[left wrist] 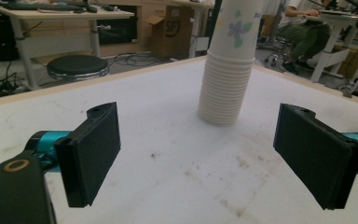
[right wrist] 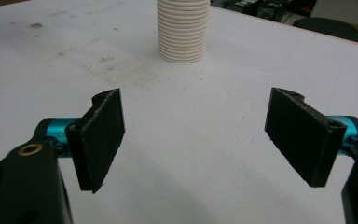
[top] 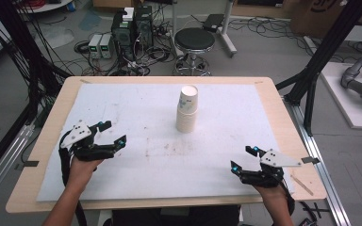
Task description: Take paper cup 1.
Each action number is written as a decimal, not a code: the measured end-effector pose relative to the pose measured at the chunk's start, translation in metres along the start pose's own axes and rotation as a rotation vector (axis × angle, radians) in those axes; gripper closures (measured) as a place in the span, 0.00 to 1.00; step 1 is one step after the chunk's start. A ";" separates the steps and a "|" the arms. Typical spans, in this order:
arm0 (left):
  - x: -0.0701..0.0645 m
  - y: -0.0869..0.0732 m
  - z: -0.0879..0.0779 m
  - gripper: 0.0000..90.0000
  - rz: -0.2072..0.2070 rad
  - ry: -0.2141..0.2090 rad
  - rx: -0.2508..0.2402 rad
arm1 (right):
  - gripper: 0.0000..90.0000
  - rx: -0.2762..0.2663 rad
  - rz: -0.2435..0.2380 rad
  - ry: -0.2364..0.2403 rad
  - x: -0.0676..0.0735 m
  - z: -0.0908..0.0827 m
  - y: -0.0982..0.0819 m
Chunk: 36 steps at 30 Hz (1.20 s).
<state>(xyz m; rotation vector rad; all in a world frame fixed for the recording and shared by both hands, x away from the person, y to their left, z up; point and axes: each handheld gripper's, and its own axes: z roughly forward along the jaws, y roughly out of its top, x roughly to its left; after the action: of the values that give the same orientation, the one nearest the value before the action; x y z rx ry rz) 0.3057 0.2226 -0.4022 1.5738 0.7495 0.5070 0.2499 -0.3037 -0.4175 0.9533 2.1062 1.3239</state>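
Mid-table, cup stack stands upright — mouths upward.

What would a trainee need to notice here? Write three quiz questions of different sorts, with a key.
1. True or false: the left gripper holds the cup stack.
2. The cup stack stands: A) upside down, B) on its side, C) mouth up.
3. Fill in: both grippers' jaws are ____.

Key:
1. False; it is apart from the stack, near the mat's left edge.
2. C.
3. Open; the right gripper holds nothing either.
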 end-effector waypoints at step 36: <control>-0.030 0.103 0.166 0.17 0.072 -0.195 0.158 | 0.23 -0.010 0.013 0.009 -0.002 -0.004 -0.001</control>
<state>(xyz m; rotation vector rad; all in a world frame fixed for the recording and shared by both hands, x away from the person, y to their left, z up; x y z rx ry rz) 0.4193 0.0822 -0.3216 1.7743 0.5971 0.3466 0.2486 -0.3078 -0.4163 0.9596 2.1014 1.3468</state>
